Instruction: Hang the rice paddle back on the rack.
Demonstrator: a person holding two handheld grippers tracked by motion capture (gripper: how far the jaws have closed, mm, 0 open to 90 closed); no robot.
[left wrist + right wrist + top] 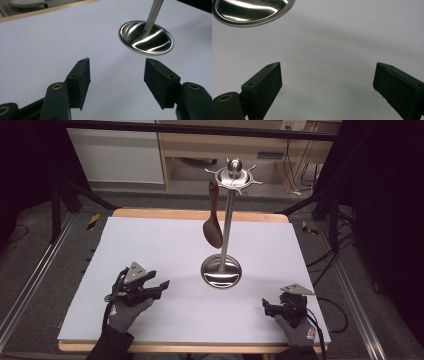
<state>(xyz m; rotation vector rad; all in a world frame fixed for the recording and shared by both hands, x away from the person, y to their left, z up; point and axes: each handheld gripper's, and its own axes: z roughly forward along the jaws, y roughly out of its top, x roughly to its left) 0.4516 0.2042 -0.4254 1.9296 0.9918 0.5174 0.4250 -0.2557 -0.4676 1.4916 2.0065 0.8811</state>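
A shiny metal utensil stand rises from a round base in the middle of the white table. A brown wooden spoon hangs from a hook on its top ring. My left gripper rests low at the front left, held in a gloved hand, jaws open and empty. In the left gripper view its fingers point toward the stand's base. My right gripper lies at the front right, open with nothing between its fingers; the base's rim shows ahead of it.
The white sheet covers a wooden table with its edges near both hands. Black frame legs and cables stand on the floor around it. A cabinet and shelving lie beyond the far edge.
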